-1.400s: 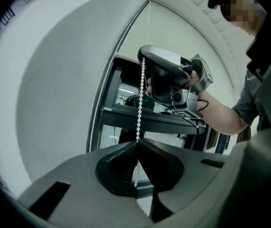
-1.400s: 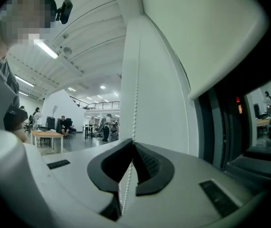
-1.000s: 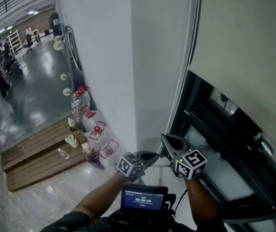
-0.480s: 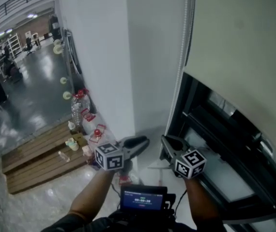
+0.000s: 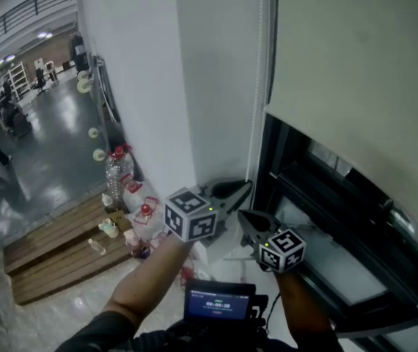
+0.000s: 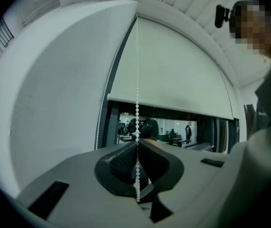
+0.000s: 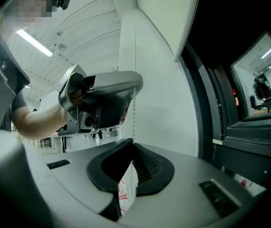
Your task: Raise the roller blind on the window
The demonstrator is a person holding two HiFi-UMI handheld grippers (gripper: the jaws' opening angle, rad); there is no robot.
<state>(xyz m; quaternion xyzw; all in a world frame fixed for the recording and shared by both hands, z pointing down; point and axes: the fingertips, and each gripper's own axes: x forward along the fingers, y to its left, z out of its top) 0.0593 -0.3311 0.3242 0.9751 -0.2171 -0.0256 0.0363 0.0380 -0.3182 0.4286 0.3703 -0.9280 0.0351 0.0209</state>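
The pale roller blind (image 5: pixel 356 72) hangs partly raised, and the dark window (image 5: pixel 326 196) shows under its lower edge. Its white bead chain (image 5: pixel 257 101) runs down along the wall's edge. My left gripper (image 5: pixel 244 188) has just been closing with the chain (image 6: pixel 137 80) between its jaws, and it is shut on it. In its own view my left gripper (image 6: pixel 137 145) pinches the beads below the blind (image 6: pixel 173 75). My right gripper (image 5: pixel 243 215) sits just below, shut on the same chain (image 7: pixel 134 113). From my right gripper (image 7: pixel 132 144) the left gripper (image 7: pixel 133 90) is seen right above.
A white wall pillar (image 5: pixel 150 86) stands left of the chain. On the floor by it are a large water bottle (image 5: pixel 117 169), small red-and-white items (image 5: pixel 144 211) and a wooden platform (image 5: pixel 55 248). A small screen (image 5: pixel 218 301) sits at my chest. People stand far off at the left.
The left gripper rose from beside the right one, swung out left with its jaws apart, then came back above the right gripper and shut on the chain. The right gripper stayed put.
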